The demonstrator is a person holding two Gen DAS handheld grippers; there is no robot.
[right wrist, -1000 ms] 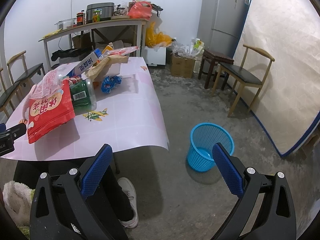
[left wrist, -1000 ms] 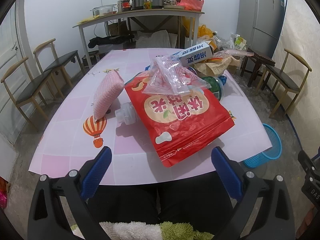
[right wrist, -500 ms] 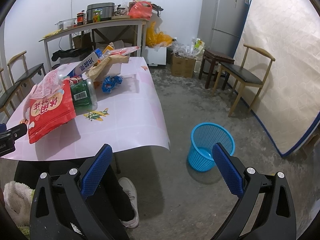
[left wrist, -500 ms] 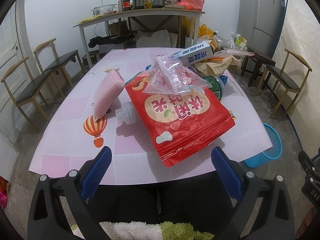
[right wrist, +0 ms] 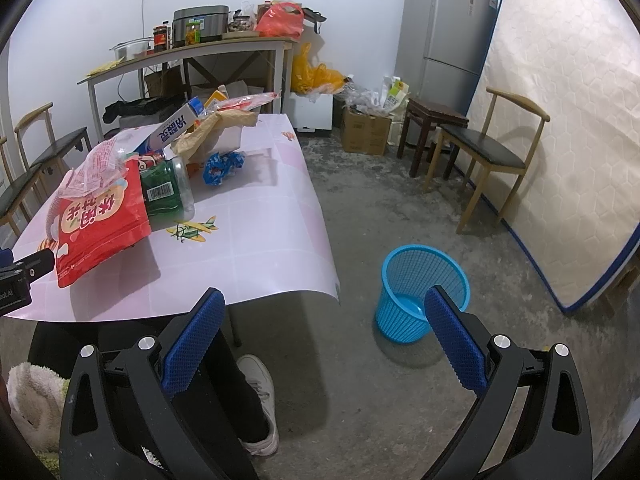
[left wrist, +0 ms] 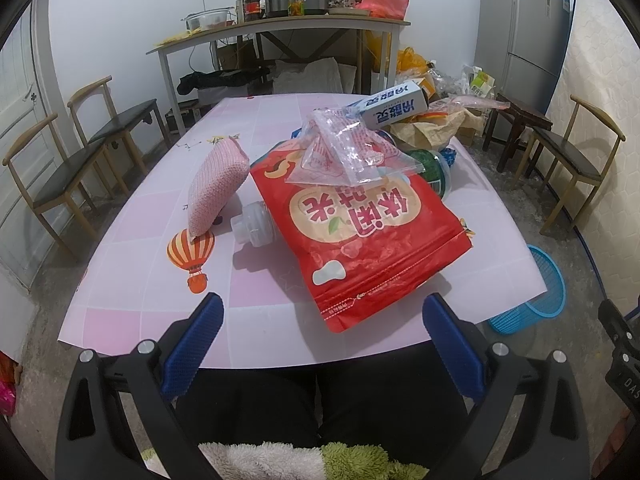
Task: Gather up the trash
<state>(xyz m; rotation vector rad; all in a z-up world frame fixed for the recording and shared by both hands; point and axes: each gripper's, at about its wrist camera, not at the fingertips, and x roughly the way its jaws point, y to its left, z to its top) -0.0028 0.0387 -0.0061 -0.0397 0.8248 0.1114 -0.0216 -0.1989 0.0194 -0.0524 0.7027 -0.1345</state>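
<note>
Nothing moved since earlier frame: left claw (left wrist: 318,322) spread, empty, short of red snack bag (left wrist: 360,236) on counter (left wrist: 132,264); right claw (right wrist: 320,316) spread above blue basket (right wrist: 420,280). Collection not started.

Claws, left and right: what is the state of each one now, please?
Left claw: open, holding nothing, before the pink table.
Right claw: open, holding nothing, above the grey floor.
</note>
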